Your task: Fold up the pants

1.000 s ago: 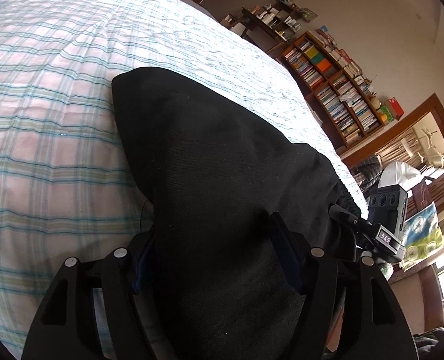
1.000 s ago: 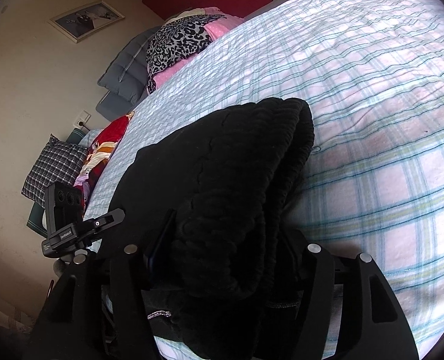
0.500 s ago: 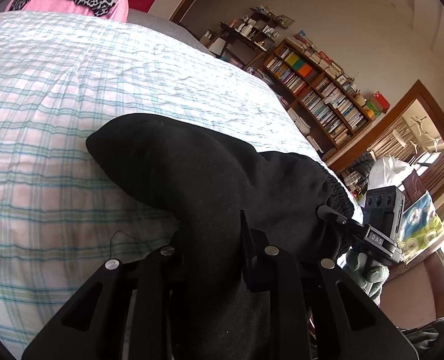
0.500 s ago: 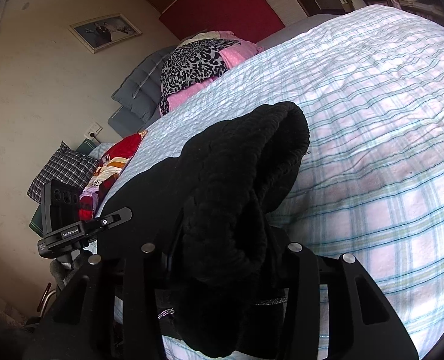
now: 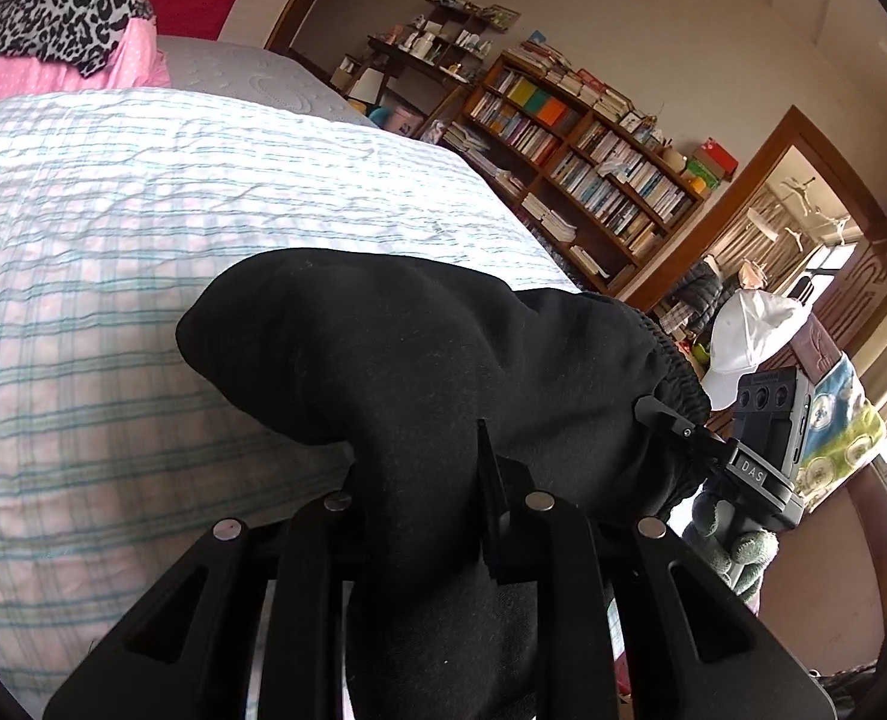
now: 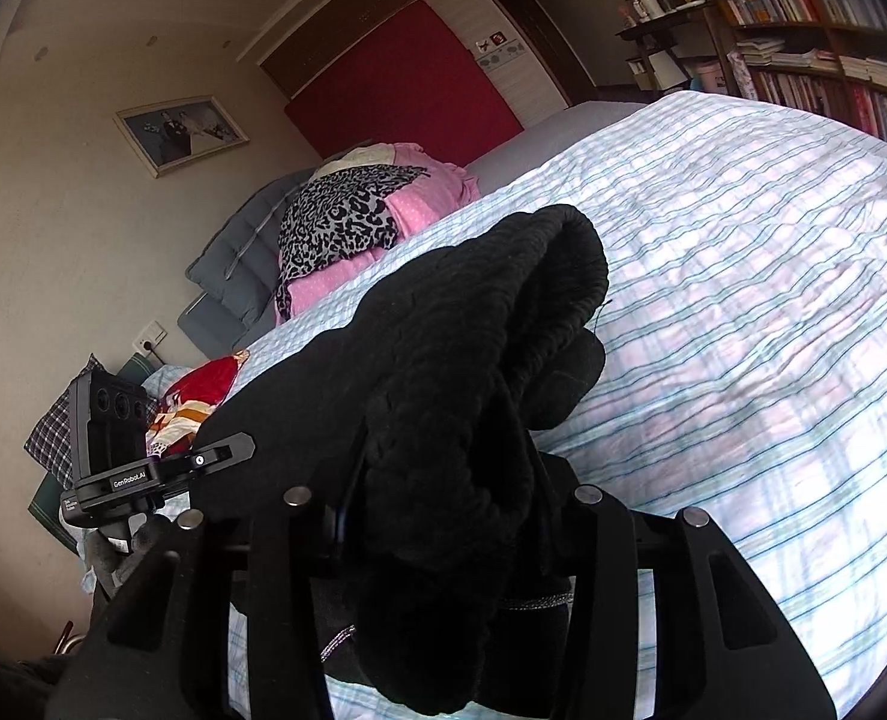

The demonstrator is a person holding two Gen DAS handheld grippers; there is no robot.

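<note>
The black pants (image 5: 383, 348) lie bunched on the plaid bed cover (image 5: 113, 228). My left gripper (image 5: 419, 474) is shut on a fold of the thin black fabric, which rises off the cover into its jaws. In the right wrist view, my right gripper (image 6: 443, 480) is shut on the thick gathered waistband of the pants (image 6: 473, 312), and that end hangs lifted above the bed cover (image 6: 743, 300). Each gripper's body shows at the edge of the other's view. The cloth hides the fingertips of both.
A full bookshelf (image 5: 593, 168) and a doorway stand beyond the bed's right side. A white cap (image 5: 749, 336) hangs nearby. Pink and leopard-print bedding (image 6: 353, 222) and grey pillows (image 6: 233, 264) are piled at the head of the bed.
Both grippers went from open around the pants to shut on the fabric. Both then rose, lifting the held ends off the bed cover.
</note>
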